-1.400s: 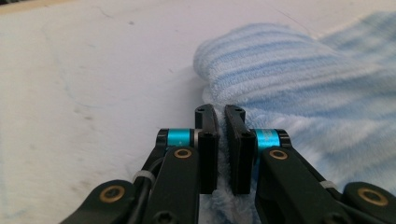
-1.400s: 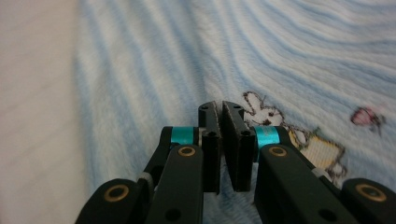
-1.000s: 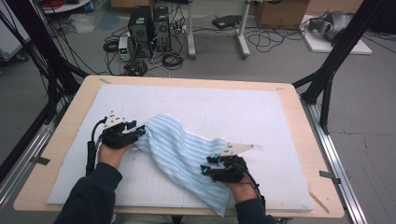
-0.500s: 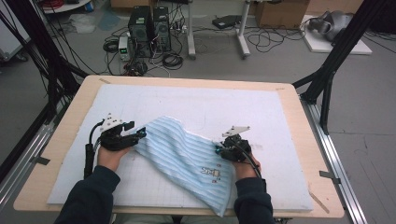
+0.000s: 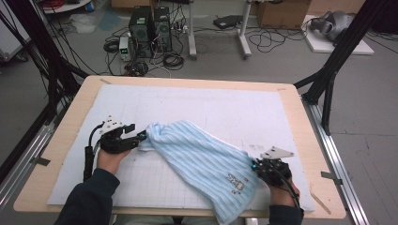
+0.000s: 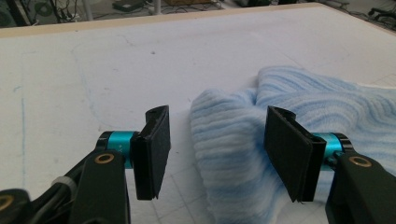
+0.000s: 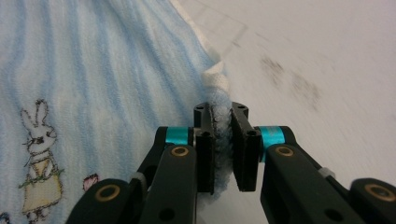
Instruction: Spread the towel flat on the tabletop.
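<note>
1. The room fills the top of the high view: a grey floor strewn with black cables, two computer towers (image 5: 149, 27) at upper left, a cardboard box (image 5: 281, 13) at upper right, and black frame poles (image 5: 339, 54) slanting down both sides.
2. The wooden table (image 5: 80, 105) fills the middle of the frame, nearly covered by a pale gridded mat (image 5: 197, 105) that is bare except for your work.
3. The light blue striped towel (image 5: 202, 159) lies slantwise from centre left to the lower right of the frame, stretched but bunched at its upper left end, with a small rabbit print (image 5: 236, 183) near the lower end.
4. Your right gripper (image 5: 268, 167), at lower right, is clamped tight on the towel's edge; the right gripper view shows the fabric pinched between the jaws (image 7: 222, 140), which have just been closing.
5. Your left gripper (image 5: 141, 138), at centre left, stands with its jaws apart. In the left gripper view (image 6: 212, 154), the bunched end sits between them, unpressed; they have just been opening.
6. Judged from this, one end is secured and pulled out; the left end remains to be gripped and the towel spread flat.
</note>
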